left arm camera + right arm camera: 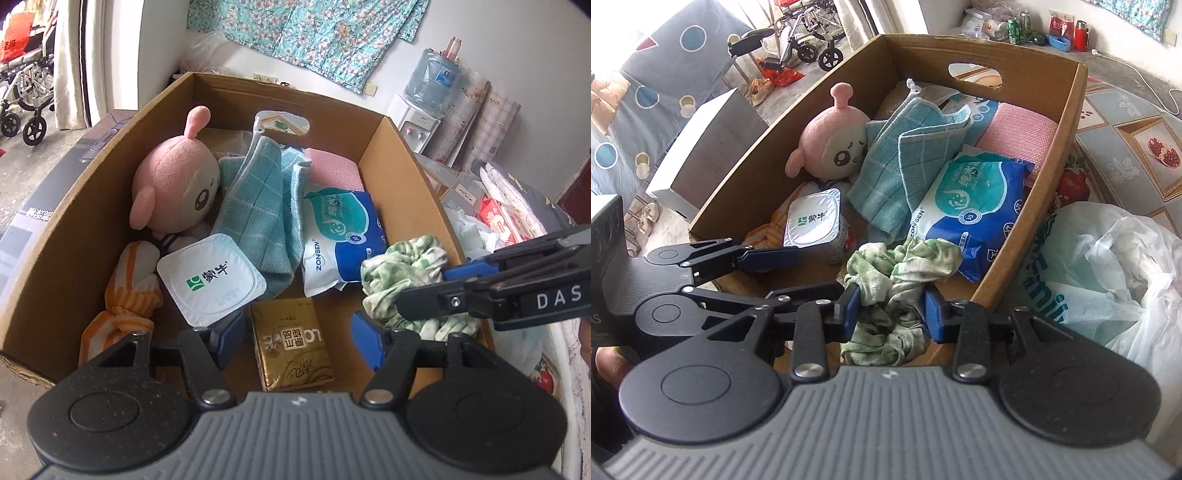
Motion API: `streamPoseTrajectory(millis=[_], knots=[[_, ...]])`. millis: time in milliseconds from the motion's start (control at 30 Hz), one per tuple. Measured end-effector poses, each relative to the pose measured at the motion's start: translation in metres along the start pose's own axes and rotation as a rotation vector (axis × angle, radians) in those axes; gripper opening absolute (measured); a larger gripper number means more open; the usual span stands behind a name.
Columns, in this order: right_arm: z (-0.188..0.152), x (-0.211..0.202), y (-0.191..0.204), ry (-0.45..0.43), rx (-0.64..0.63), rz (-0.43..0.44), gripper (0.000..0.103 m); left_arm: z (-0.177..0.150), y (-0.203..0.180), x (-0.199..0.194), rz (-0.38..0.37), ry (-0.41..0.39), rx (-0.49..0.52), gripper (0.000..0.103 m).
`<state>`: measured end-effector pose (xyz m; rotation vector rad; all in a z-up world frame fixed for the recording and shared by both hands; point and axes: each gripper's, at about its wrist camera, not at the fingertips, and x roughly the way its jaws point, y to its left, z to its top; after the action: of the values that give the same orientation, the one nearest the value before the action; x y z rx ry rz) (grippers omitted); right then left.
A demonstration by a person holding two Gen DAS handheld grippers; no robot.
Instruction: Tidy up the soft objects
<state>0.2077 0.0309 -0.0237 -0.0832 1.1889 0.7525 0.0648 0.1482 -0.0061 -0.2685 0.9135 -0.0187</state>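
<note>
The green-and-white rag (897, 280) hangs bunched between my right tongs (892, 306), over the near corner of the cardboard box (1067, 122) — pinched at its middle, loose ends drooping below. I judge it light, limp and easy to snag, so a grip on the thick wad holds better than an edge. My left tongs (299, 339) are spread wide and hold nothing, hovering above the gold packet (291, 343). Further in lie a yogurt cup (210, 278), a blue wipes pack (343, 240), a teal towel (258, 206) and a pink plush toy (177, 177).
</note>
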Motion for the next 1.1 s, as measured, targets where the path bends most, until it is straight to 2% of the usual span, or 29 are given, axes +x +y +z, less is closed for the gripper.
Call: streamPoseTrajectory(millis=[167, 400, 500, 567, 633, 667, 800, 833, 867, 1100], knots=[[0.001, -0.003, 0.009, -0.022, -0.039, -0.04, 0.059, 0.001, 0.0, -0.013, 0.004, -0.039, 0.0, 0.068], [-0.006, -0.015, 0.008, -0.08, -0.03, -0.046, 0.061, -0.002, 0.001, -0.024, 0.012, -0.071, -0.006, 0.068], [-0.014, -0.033, 0.008, -0.171, -0.01, -0.057, 0.067, -0.002, -0.001, -0.032, 0.013, -0.095, -0.012, 0.072], [-0.024, -0.052, 0.006, -0.268, 0.014, -0.071, 0.077, -0.003, -0.004, -0.04, 0.024, -0.125, -0.005, 0.075], [-0.039, -0.072, 0.003, -0.37, 0.049, -0.087, 0.083, -0.005, -0.008, -0.051, 0.044, -0.16, 0.013, 0.079], [-0.049, -0.083, 0.001, -0.42, 0.07, -0.096, 0.086, -0.006, -0.011, -0.056, 0.053, -0.18, 0.025, 0.084], [-0.089, -0.113, -0.001, -0.553, 0.144, -0.171, 0.091, -0.011, -0.026, -0.081, 0.101, -0.262, 0.074, 0.1], [-0.098, -0.118, -0.001, -0.573, 0.155, -0.196, 0.098, -0.013, -0.029, -0.086, 0.113, -0.278, 0.083, 0.102], [-0.11, -0.122, 0.001, -0.594, 0.169, -0.231, 0.102, -0.014, -0.032, -0.09, 0.123, -0.29, 0.091, 0.103], [-0.164, -0.132, 0.022, -0.635, 0.21, -0.419, 0.102, -0.025, -0.056, -0.107, 0.203, -0.31, 0.131, 0.103]])
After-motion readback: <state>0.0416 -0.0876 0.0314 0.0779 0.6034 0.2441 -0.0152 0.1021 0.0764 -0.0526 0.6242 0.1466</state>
